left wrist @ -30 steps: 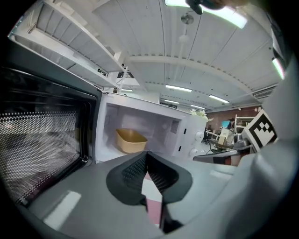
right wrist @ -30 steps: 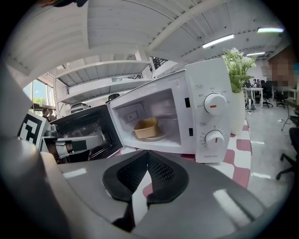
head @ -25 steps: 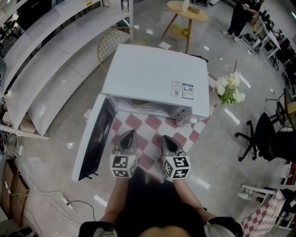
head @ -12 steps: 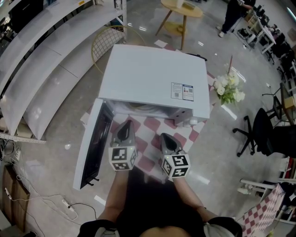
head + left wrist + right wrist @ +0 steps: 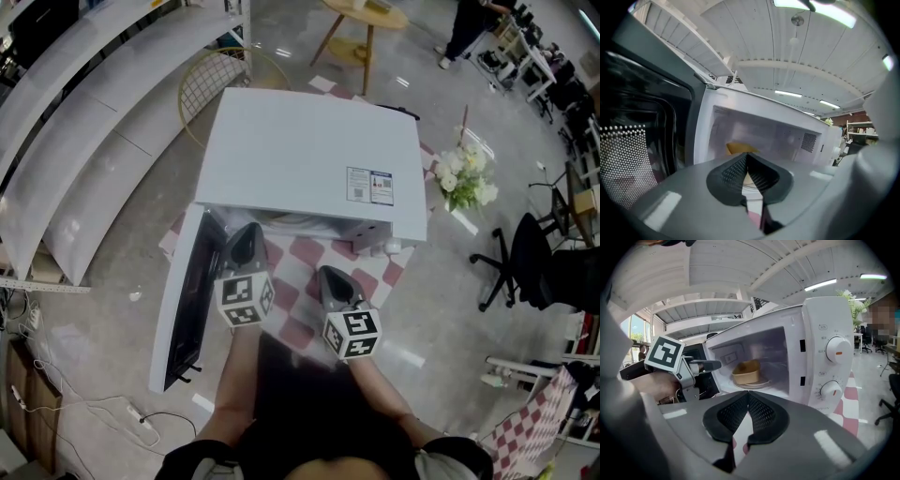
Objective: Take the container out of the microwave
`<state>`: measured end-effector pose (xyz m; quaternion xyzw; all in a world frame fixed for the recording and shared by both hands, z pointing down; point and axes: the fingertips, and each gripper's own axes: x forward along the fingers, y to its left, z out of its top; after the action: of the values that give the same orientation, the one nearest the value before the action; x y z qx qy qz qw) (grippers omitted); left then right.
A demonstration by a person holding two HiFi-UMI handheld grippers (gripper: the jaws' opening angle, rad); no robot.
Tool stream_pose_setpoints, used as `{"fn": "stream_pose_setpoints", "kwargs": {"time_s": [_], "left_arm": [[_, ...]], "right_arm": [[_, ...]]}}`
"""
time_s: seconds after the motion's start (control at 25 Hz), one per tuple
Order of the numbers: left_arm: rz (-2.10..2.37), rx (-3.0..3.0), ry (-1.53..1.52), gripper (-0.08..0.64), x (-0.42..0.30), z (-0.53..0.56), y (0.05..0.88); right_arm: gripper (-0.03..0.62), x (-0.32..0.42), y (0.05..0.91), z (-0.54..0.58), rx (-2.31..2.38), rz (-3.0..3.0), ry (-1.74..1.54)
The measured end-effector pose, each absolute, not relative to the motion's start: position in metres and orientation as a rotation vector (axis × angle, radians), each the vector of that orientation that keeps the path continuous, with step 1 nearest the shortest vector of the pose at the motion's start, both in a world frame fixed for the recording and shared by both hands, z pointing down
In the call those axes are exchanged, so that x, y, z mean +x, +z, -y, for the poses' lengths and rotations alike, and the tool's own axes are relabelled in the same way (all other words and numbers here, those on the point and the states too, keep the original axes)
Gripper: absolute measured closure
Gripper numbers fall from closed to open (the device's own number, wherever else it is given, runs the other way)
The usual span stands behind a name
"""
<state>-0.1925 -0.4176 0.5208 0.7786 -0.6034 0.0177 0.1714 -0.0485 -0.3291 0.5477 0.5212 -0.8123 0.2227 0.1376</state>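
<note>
The white microwave (image 5: 309, 155) stands on a red-and-white checked cloth (image 5: 302, 265), its door (image 5: 183, 305) swung open to the left. In the right gripper view a tan container (image 5: 746, 372) sits on the glass turntable inside the cavity; the left gripper view shows only its top (image 5: 739, 147) behind the jaws. My left gripper (image 5: 246, 236) is shut and empty, its tip at the cavity's mouth beside the door; it also shows in the right gripper view as left gripper (image 5: 707, 365). My right gripper (image 5: 328, 277) is shut and empty, a little back from the opening, level with the control knobs (image 5: 835, 350).
A vase of white flowers (image 5: 463, 183) stands right of the microwave, an office chair (image 5: 527, 272) further right. A round wooden table (image 5: 366, 21) and a wire basket (image 5: 217, 80) are behind it. White shelving (image 5: 84, 122) runs along the left. Cables lie on the floor at lower left.
My left gripper has moved forward, from over the cloth up to the microwave's opening beside the door. The right gripper has edged forward only slightly. Both stay shut.
</note>
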Motion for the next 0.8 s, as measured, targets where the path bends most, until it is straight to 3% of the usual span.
{"fn": "stream_pose_setpoints", "kwargs": {"time_s": [0.8], "left_arm": [[1.723,2.048,0.045,0.454,-0.192,0.472,0.554]], "right_arm": [[0.592,-0.039,0.558,0.344,1.499,2.286,0.657]]}}
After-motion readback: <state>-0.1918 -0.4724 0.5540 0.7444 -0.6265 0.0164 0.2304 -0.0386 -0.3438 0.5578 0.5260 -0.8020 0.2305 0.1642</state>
